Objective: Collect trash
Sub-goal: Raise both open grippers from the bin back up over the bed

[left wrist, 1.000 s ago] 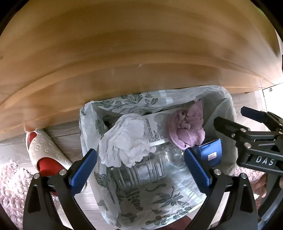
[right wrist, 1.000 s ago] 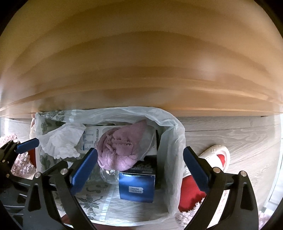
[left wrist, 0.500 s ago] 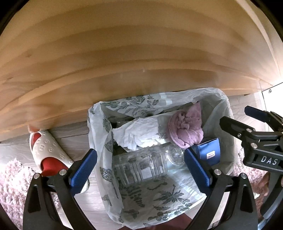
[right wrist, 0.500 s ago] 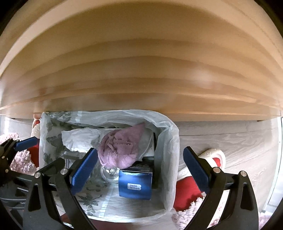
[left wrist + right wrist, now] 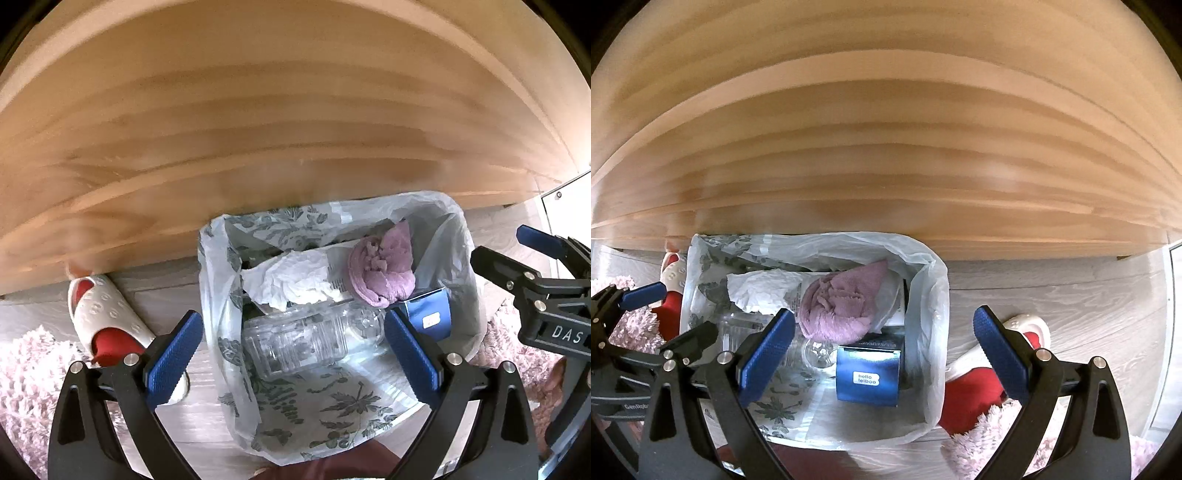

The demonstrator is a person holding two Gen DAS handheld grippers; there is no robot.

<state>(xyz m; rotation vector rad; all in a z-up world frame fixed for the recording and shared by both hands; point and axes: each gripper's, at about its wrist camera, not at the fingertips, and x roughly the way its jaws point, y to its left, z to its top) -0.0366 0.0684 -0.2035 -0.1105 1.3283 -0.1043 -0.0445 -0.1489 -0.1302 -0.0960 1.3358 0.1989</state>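
A bin lined with a leaf-print plastic bag (image 5: 218,295) (image 5: 934,295) stands on the floor under a wooden table. Inside lie a crumpled white tissue (image 5: 295,277) (image 5: 761,291), a pink cloth (image 5: 380,269) (image 5: 842,306), a clear plastic bottle (image 5: 303,339) (image 5: 816,349) and a blue box (image 5: 428,314) (image 5: 868,373). My left gripper (image 5: 295,354) hovers open above the bin with nothing between its fingers. My right gripper (image 5: 884,354) also hangs open and empty over the bin's right side, and shows at the right of the left wrist view (image 5: 532,266).
The wooden tabletop (image 5: 258,129) (image 5: 886,129) fills the upper half of both views and overhangs the bin's far rim. A white and red slipper (image 5: 107,317) lies left of the bin, another (image 5: 1015,350) right of it. Pink shaggy rug (image 5: 26,373) (image 5: 997,435) spreads on both sides.
The white tissue has dropped from between my left fingers into the bin and settled flat. Both grippers have risen, so the bin looks smaller and farther.
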